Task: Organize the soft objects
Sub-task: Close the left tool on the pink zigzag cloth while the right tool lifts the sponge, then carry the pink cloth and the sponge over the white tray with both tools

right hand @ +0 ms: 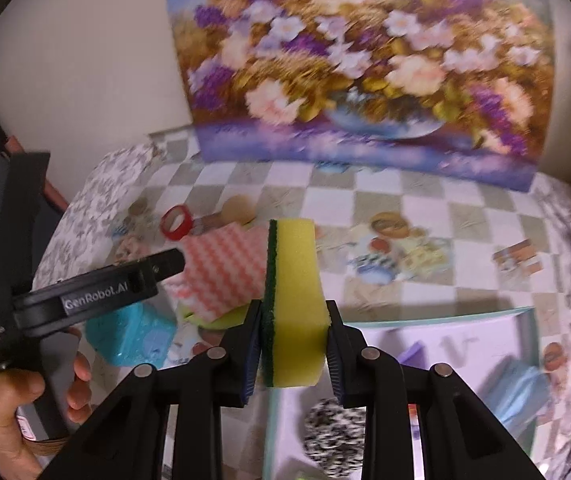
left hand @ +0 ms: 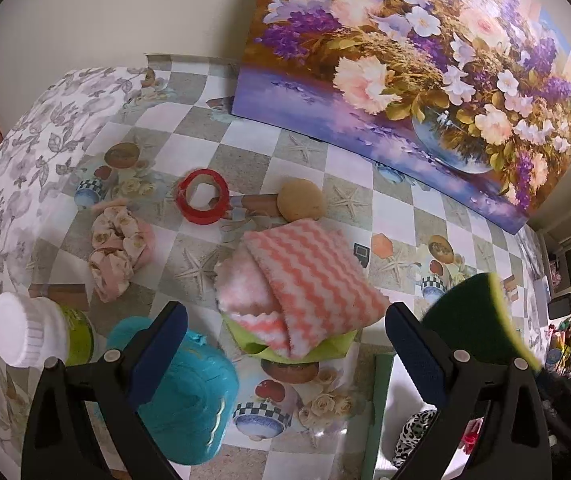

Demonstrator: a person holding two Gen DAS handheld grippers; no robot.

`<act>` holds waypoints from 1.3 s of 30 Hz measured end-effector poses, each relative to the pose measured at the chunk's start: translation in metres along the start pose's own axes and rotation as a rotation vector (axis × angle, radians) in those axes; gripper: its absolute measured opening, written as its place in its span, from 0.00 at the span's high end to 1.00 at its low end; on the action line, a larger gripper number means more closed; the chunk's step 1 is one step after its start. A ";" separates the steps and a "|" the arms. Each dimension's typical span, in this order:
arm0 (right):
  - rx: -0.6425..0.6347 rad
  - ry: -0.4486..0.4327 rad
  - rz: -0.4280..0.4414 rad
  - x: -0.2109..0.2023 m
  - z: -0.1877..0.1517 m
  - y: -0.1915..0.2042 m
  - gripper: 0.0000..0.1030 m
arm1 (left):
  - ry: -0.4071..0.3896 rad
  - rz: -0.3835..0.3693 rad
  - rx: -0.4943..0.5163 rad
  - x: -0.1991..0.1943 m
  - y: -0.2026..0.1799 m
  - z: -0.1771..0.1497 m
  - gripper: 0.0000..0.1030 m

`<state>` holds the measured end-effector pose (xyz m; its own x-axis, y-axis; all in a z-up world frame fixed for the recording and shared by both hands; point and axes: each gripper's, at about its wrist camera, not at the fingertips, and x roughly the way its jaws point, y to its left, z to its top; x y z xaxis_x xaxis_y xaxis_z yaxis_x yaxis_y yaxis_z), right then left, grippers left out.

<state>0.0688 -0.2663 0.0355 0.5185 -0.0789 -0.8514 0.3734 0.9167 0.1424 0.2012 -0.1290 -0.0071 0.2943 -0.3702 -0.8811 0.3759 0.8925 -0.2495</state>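
My right gripper (right hand: 294,340) is shut on a yellow sponge with a green scouring side (right hand: 291,280), held upright above the near table edge. That sponge (left hand: 481,312) also shows at the right of the left wrist view. My left gripper (left hand: 285,340) stands open with nothing between its fingers, above a pink-and-white zigzag cloth (left hand: 305,276) that lies folded on a lime-green dish (left hand: 325,350). A pink floral scrunchie (left hand: 119,246) lies to the left. A white box (right hand: 465,360) below my right gripper holds a black-and-white spotted soft thing (right hand: 335,428) and a blue cloth (right hand: 525,392).
On the checkered tablecloth stand a turquoise container (left hand: 193,396), a white-capped bottle (left hand: 33,330), a red tape roll (left hand: 203,196) and a round tan puff (left hand: 300,200). A large flower painting (left hand: 425,60) leans against the back wall. A hand (right hand: 25,412) holds the left gripper.
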 end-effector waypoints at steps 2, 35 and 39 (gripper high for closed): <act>0.010 -0.012 -0.026 -0.005 0.002 -0.009 0.70 | -0.004 0.005 0.014 0.003 -0.005 0.000 0.08; 0.084 -0.040 -0.092 -0.015 -0.001 -0.053 0.70 | -0.011 -0.051 0.032 0.040 -0.026 -0.007 0.93; 0.088 -0.050 -0.091 -0.019 0.000 -0.054 0.70 | -0.051 -0.086 0.012 0.025 -0.025 -0.004 0.95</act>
<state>0.0388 -0.3145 0.0442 0.5162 -0.1820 -0.8369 0.4856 0.8671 0.1109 0.1954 -0.1599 -0.0247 0.3050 -0.4587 -0.8346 0.4120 0.8537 -0.3186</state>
